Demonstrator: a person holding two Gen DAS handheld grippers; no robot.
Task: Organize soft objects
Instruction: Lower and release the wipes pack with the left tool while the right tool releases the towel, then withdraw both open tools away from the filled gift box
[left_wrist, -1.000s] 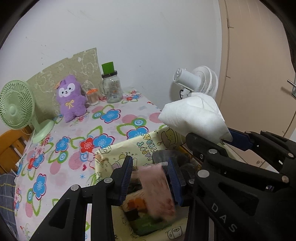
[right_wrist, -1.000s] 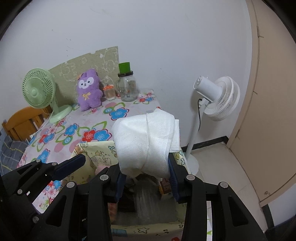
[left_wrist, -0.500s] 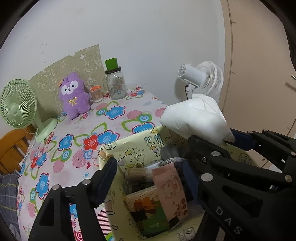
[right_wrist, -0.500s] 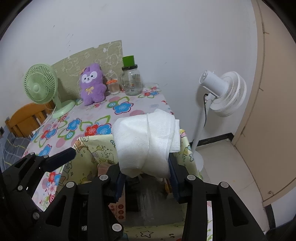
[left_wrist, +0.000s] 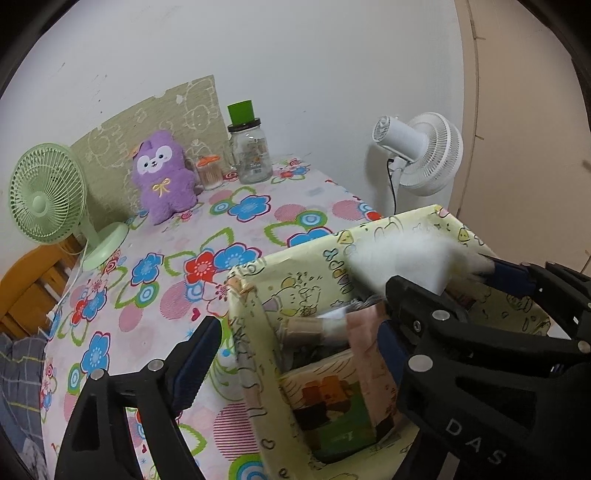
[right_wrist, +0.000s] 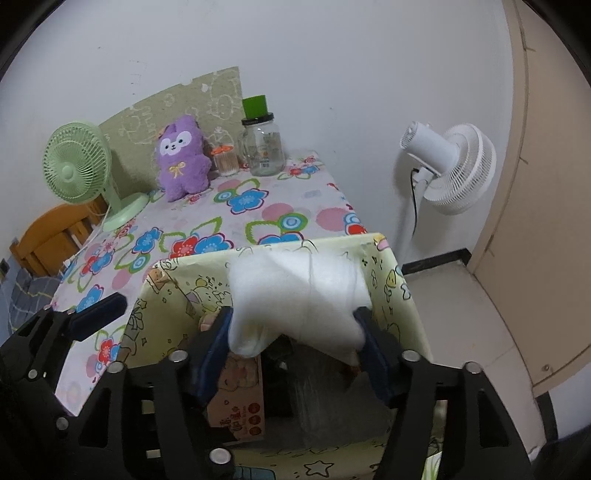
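Fans (right_wrist: 448, 168), jar (right_wrist: 263, 146) behind box (right_wrist: 397, 291)

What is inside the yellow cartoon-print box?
In the yellow box: a pink packet, a green-and-brown packet and a cardboard roll. The white wad covers part of the inside.

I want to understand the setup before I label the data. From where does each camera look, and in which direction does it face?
Left wrist: sits on the left gripper, looking down at the yellow box; its opening jaws and the right gripper show.
Right wrist: sits on the right gripper, above the box, facing the wall; the white tissue pack lies between its opening jaws; the left gripper shows too.
Both share the box, purple plush, green fan and white fan.
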